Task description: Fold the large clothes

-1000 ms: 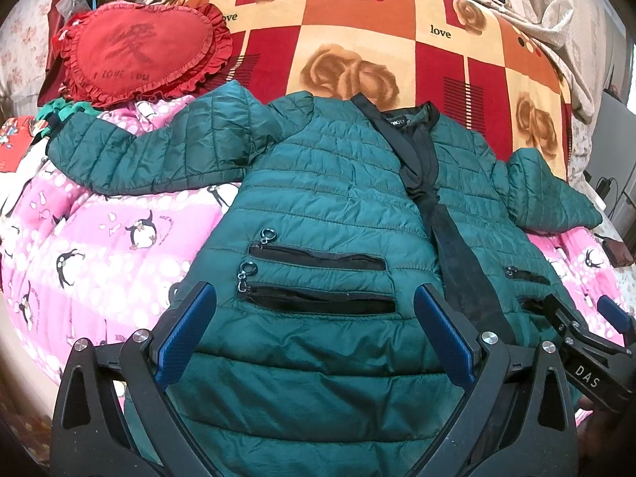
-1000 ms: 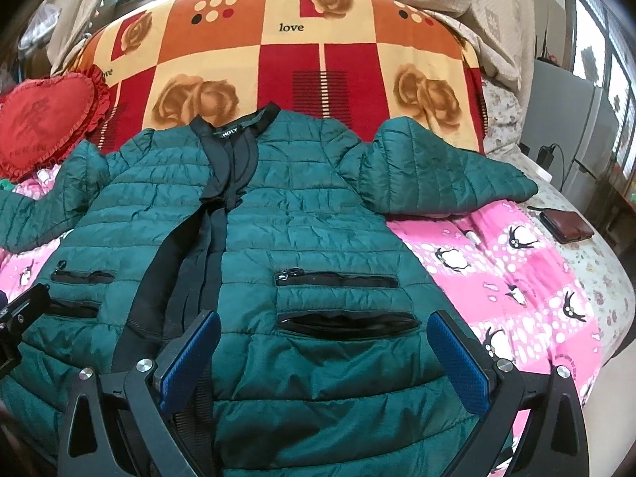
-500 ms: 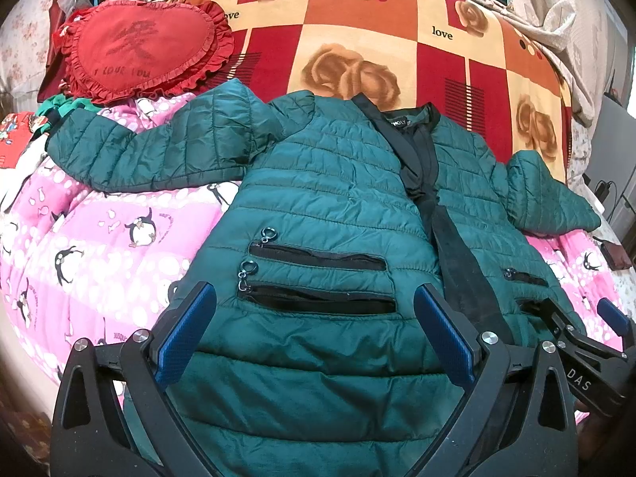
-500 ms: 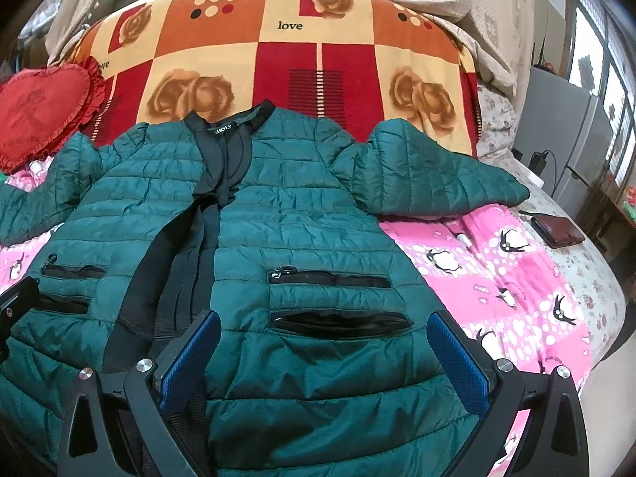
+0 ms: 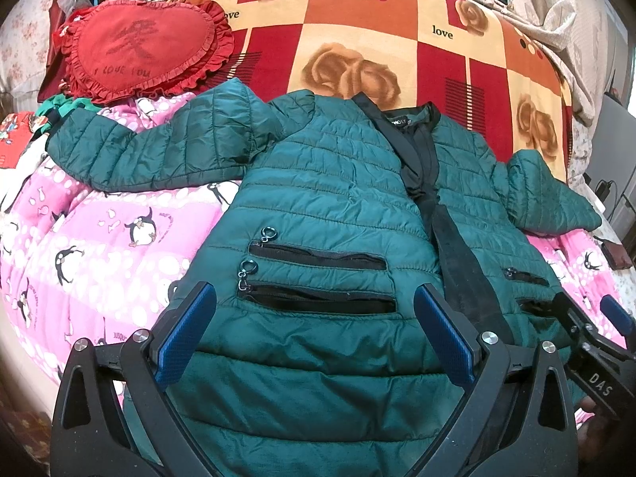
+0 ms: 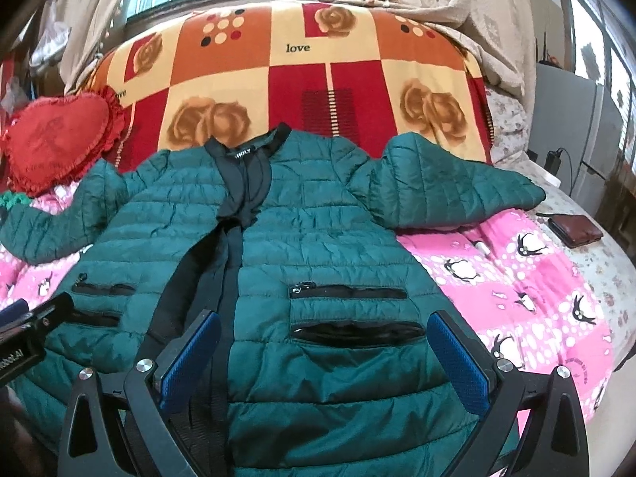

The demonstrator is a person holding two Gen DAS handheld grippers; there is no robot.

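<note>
A dark green quilted jacket (image 5: 326,198) with a black front placket lies spread flat, front up, on the bed, both sleeves out to the sides. It also shows in the right wrist view (image 6: 334,238). My left gripper (image 5: 316,318) is open and empty, held above the jacket's left pocket zips near the hem. My right gripper (image 6: 324,342) is open and empty above the jacket's right pockets. Each gripper shows at the edge of the other's view.
The jacket lies on a pink penguin-print blanket (image 5: 99,238), with an orange and red rose blanket (image 5: 357,51) behind. A red heart cushion (image 5: 139,47) sits at the back left. A brown wallet (image 6: 576,230) and a charger cable lie at the right edge.
Both grippers have pulled back and risen slightly, so more of the jacket and the window behind the bed show. The jaws stay open. The jacket has not moved.
</note>
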